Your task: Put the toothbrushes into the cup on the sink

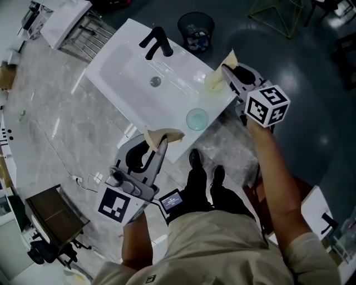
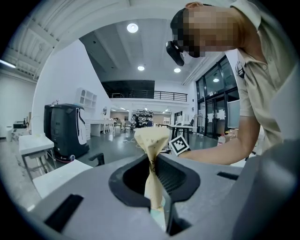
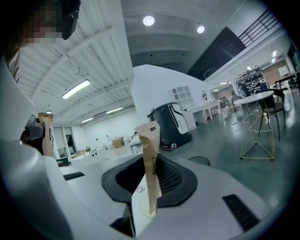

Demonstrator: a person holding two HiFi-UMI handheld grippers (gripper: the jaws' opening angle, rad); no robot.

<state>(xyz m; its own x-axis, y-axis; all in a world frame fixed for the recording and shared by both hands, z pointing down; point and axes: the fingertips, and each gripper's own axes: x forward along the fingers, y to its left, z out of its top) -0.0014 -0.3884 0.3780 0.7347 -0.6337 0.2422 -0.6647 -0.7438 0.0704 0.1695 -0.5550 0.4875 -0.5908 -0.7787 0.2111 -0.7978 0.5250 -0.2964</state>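
Note:
A white sink (image 1: 133, 94) with a black faucet (image 1: 156, 42) lies below me. On its near rim stands a pale green translucent cup (image 1: 197, 118). My left gripper (image 1: 160, 143) is at the sink's near edge, left of the cup, shut on a tan paper-wrapped toothbrush (image 1: 165, 135) (image 2: 152, 154) that points up between the jaws. My right gripper (image 1: 227, 72) hangs over the sink's right corner, beyond the cup, shut on a second paper-wrapped toothbrush (image 1: 218, 77) (image 3: 150, 164). Each wrapper hides its brush.
A black waste bin (image 1: 196, 30) stands beyond the sink. A white rack (image 1: 67, 19) is at the far left, a dark low cabinet (image 1: 53, 217) at the near left. A gold wire frame (image 1: 275, 14) stands at the far right. The person's shoes (image 1: 203, 167) are by the sink's front.

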